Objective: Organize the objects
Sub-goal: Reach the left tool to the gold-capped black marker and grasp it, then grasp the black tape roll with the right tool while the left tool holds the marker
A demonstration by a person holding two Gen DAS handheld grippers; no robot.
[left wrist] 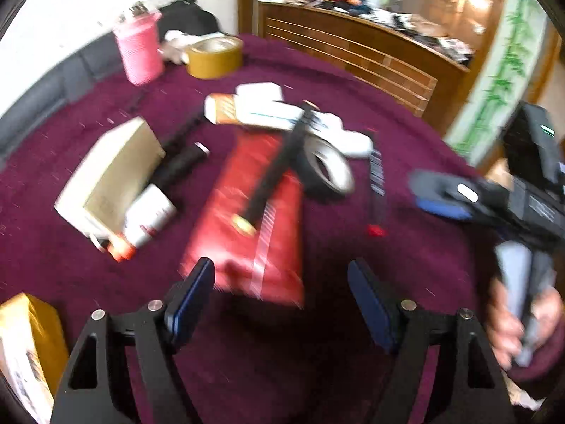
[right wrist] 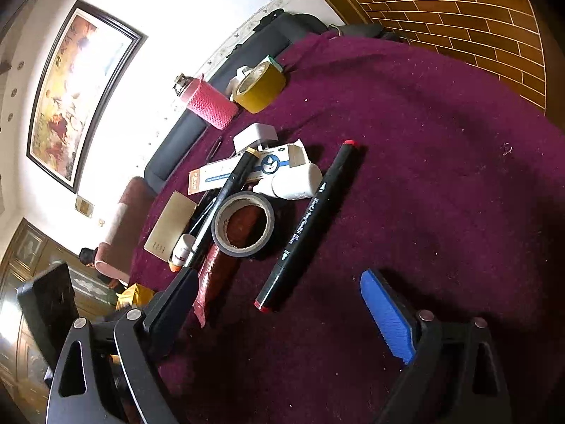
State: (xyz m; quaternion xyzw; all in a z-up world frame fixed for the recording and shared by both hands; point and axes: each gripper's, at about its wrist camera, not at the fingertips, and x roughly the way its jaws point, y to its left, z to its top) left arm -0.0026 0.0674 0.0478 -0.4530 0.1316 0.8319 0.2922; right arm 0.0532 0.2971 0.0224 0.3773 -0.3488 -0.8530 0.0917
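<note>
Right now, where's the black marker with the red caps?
In the right wrist view the black marker lies loose on the purple cloth, just right of the grey tape roll, ahead of the open right tongs.

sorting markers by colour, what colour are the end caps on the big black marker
Red, on both ends of the black marker; clearest in the right wrist view.

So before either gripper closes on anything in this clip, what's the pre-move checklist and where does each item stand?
1. Left gripper empty, pads clear: ok.
2. Right gripper empty, wide open: ok.
3. Red-capped marker lies alone on the purple cloth, free to grasp: ok.
4. Red packet free to lift: not ok, a black pen and the grey tape roll lie on it.
5. Left view sharp enough to aim: not ok, blurred.
</note>
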